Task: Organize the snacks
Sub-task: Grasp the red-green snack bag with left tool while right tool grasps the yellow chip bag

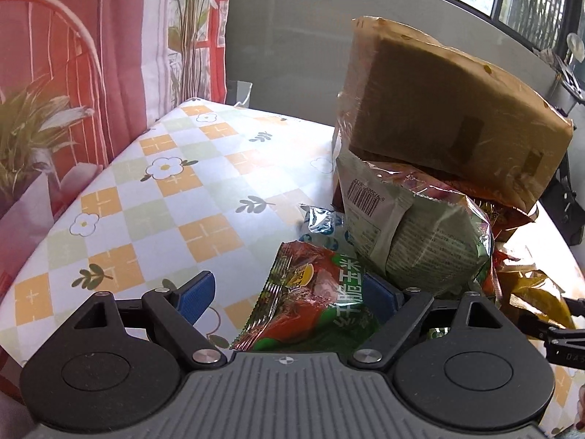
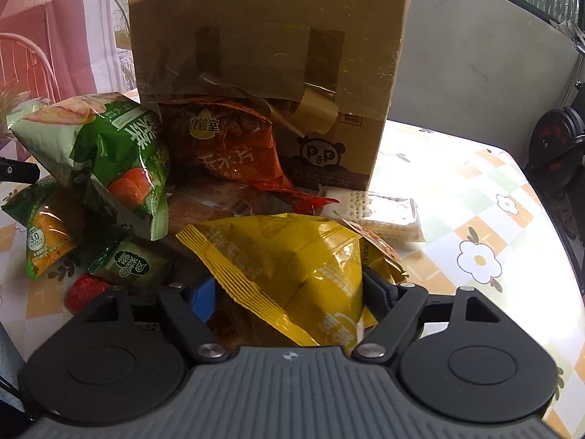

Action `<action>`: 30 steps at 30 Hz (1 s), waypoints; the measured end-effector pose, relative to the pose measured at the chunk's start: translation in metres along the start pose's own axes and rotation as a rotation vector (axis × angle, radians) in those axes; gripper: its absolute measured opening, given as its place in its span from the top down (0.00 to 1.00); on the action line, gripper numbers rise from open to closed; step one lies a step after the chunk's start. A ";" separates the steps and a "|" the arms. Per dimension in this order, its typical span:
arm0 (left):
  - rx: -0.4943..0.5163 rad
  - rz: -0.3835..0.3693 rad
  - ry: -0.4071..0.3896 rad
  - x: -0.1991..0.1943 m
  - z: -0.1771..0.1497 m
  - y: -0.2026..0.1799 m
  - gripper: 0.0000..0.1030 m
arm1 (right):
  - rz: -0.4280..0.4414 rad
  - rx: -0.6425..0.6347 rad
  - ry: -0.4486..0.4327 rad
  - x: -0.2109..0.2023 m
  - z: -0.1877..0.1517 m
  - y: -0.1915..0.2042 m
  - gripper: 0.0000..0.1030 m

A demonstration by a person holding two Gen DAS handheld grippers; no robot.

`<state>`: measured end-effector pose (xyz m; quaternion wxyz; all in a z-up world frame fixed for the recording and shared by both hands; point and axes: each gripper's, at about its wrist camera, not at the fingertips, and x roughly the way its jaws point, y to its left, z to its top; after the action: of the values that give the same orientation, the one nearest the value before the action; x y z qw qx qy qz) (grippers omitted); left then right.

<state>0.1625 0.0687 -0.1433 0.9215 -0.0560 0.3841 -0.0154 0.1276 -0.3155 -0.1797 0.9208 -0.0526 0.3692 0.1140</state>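
Note:
A taped cardboard box (image 1: 438, 109) (image 2: 263, 73) leans over a heap of snack bags on the flowered tablecloth (image 1: 164, 183) (image 2: 475, 201). My left gripper (image 1: 289, 296) is open around a red-and-green snack bag (image 1: 314, 292); its left pad (image 1: 197, 296) stands clear of the bag. Behind the bag lie a pale green bag with a barcode (image 1: 420, 234) and a blue-silver packet (image 1: 321, 219). My right gripper (image 2: 290, 294) is open with a yellow bag (image 2: 292, 256) between its pads, unsqueezed. An orange bag (image 2: 226, 146) and a green bag (image 2: 109, 153) lean on the box.
A cracker pack (image 2: 384, 216) lies right of the yellow bag. Small green packets (image 2: 135, 267) (image 2: 44, 230) and a red one (image 2: 86, 291) lie at the left. Red patterned curtain (image 1: 91, 55) and plant (image 1: 33, 120) border the table's left; dark weights (image 2: 559, 146) stand beyond its right edge.

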 end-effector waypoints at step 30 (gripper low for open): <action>-0.099 -0.201 0.104 0.036 -0.018 0.003 0.33 | 0.058 0.059 0.003 -0.003 0.015 -0.003 0.40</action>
<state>0.1754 0.0678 -0.1817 0.8901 -0.1389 0.4243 -0.0918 0.1361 -0.3163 -0.1671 0.9177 -0.0147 0.3752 0.1297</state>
